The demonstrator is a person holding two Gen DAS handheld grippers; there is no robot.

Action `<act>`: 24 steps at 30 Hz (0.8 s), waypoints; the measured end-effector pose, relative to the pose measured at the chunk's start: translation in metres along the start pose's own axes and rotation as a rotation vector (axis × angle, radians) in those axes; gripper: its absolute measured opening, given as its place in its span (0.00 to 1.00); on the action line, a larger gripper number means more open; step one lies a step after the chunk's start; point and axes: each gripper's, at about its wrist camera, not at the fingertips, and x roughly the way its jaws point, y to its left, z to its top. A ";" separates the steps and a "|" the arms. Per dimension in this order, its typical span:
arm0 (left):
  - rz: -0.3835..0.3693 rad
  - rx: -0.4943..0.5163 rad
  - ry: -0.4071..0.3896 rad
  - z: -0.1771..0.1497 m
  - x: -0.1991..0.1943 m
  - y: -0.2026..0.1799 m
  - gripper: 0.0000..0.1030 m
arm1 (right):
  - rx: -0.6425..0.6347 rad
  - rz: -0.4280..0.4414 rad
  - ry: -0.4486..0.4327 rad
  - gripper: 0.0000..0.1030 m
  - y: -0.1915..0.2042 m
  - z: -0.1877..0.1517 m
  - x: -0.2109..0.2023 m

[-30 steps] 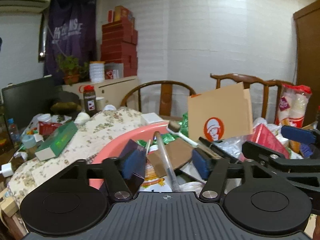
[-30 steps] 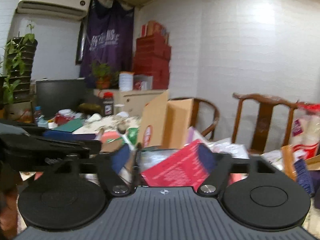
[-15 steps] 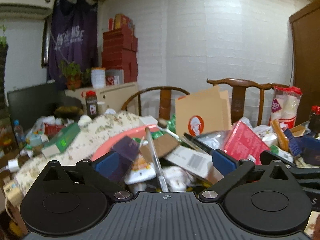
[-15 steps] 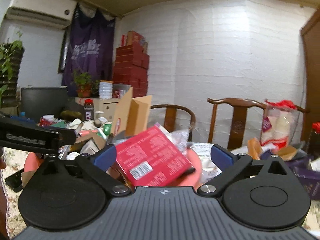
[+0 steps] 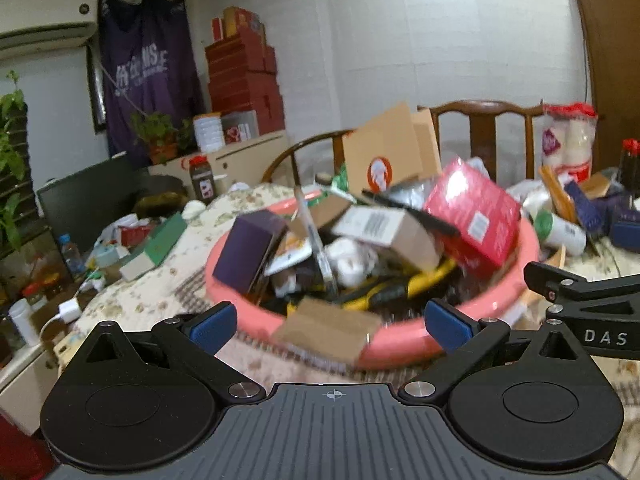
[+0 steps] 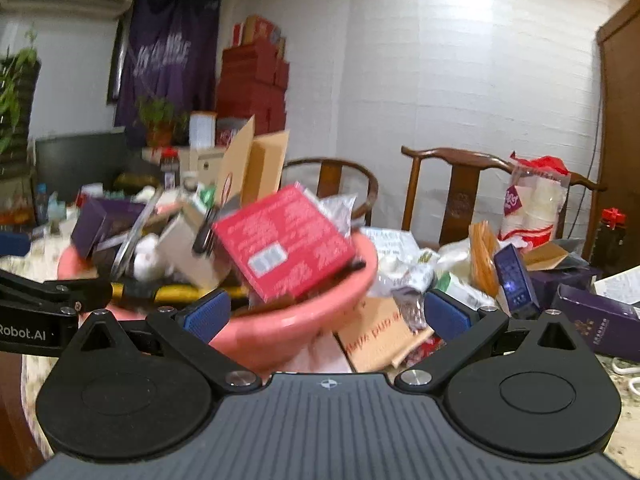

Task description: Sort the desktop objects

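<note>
A pink basin sits on the floral tablecloth, piled with boxes: a red box, a purple box, a white carton and a clear tube. A brown card hangs over its near rim. My left gripper is open and empty just before the basin. My right gripper is open and empty at the basin's right rim; the red box leans there.
Tall cardboard box behind the basin. Green box and charger on the left. Purple boxes, a blue box, bags and a brown card lie to the right. Wooden chairs stand behind.
Both grippers have opened wide and pulled back and up from the basin. The purple box and the red box, earlier between the fingers, now rest in the basin.
</note>
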 end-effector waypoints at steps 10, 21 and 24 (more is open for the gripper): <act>0.002 -0.032 0.082 -0.025 -0.011 0.000 1.00 | -0.067 0.013 0.039 1.00 0.013 -0.015 -0.021; 0.024 -0.008 0.111 -0.025 -0.005 -0.010 1.00 | -0.040 0.002 0.029 1.00 0.005 -0.011 -0.025; 0.016 -0.020 0.119 -0.025 -0.001 -0.010 1.00 | -0.039 -0.004 0.027 1.00 0.005 -0.012 -0.023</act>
